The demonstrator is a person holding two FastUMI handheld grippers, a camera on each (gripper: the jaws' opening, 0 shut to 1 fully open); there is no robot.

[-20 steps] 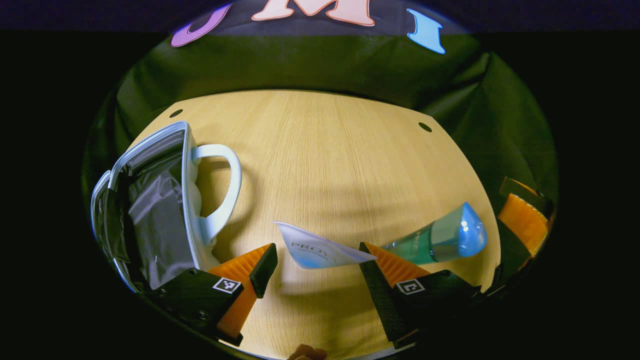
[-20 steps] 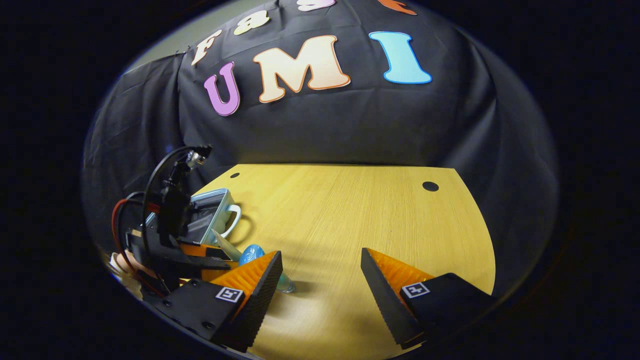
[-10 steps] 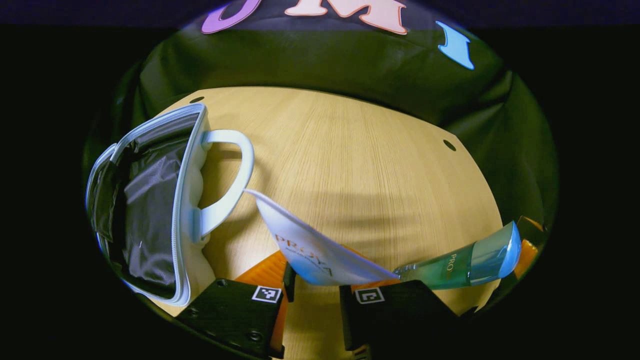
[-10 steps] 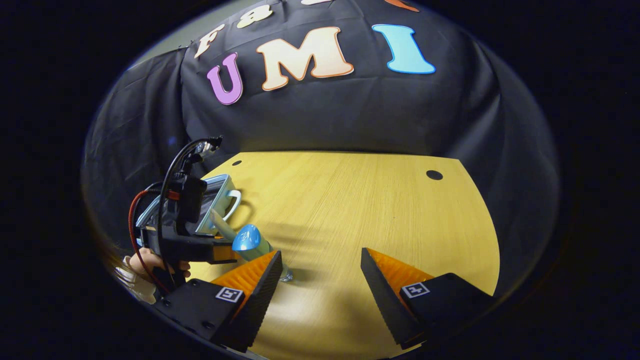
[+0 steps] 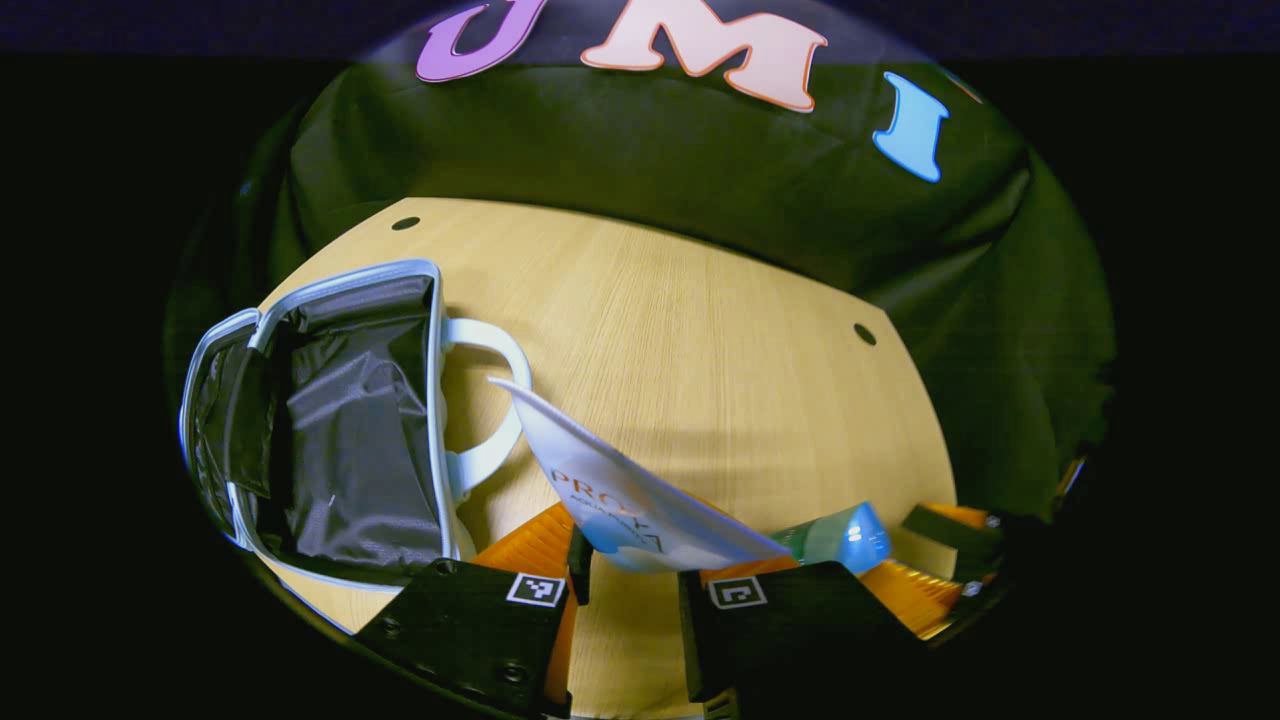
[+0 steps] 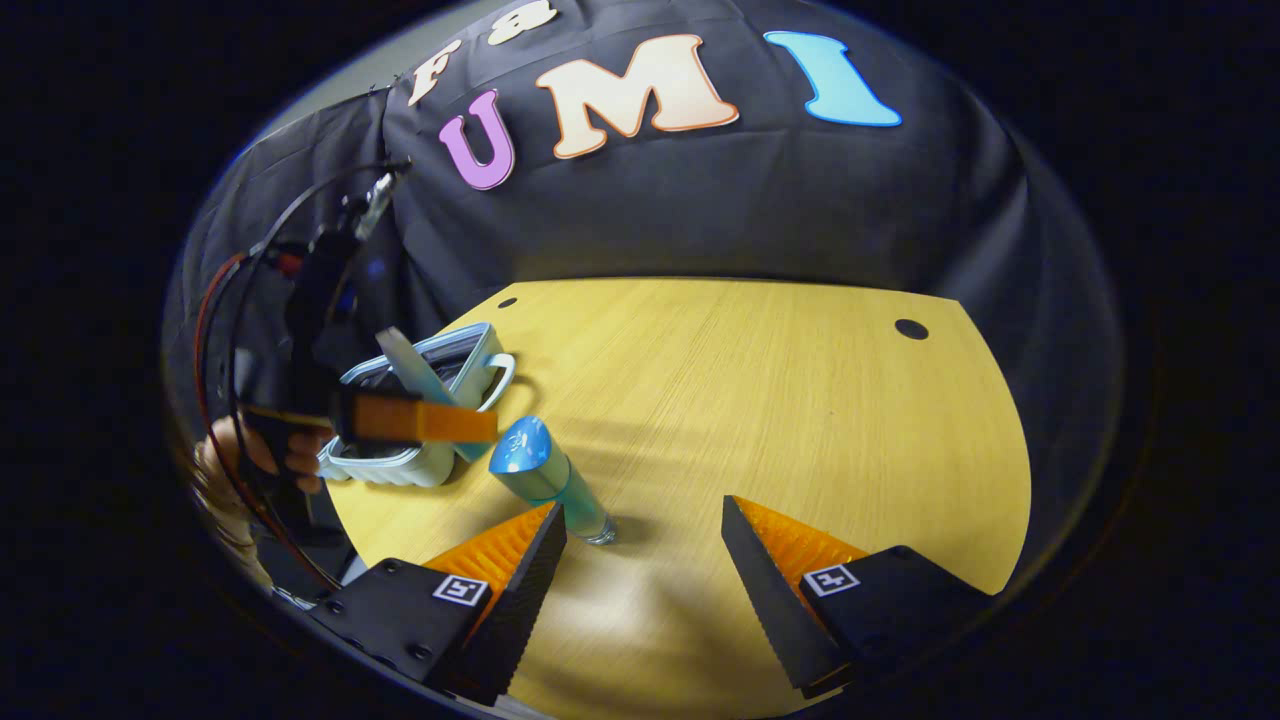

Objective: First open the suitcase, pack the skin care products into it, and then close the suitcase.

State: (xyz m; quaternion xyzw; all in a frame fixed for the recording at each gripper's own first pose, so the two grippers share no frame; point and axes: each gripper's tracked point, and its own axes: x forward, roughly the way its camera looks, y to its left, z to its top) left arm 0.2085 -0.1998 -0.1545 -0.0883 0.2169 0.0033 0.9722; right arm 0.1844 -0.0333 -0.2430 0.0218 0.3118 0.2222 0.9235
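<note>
The wooden table [image 6: 760,400] spreads ahead of both pairs of fingers, with a wide bare stretch beyond the right gripper's fingers reaching to the far edge, where two small round holes [image 6: 911,328] sit near the corners against the black cloth wall [image 6: 720,210]. The suitcase [image 5: 330,420], small and pale blue with a white handle [image 5: 490,400], lies open ahead and to the left of the left gripper's fingers; its dark grey lining shows and nothing can be seen inside it. In the right gripper view it sits far off to the left of the fingers, near the table's left edge. The left gripper [image 5: 630,575] is closed on a flat white tube [image 5: 610,490], both fingers pressing its lower end, so the tube slants up and away from the fingers with its flat sealed end just beside the suitcase handle. A blue-green bottle [image 6: 545,475] with a rounded blue cap lies on the table just beyond the right gripper's left finger, its cap pointing away towards the suitcase. The right gripper [image 6: 645,525] is spread wide with nothing between its fingers. In the right gripper view a hand [image 6: 250,455] holds the left gripper to the far left.
</note>
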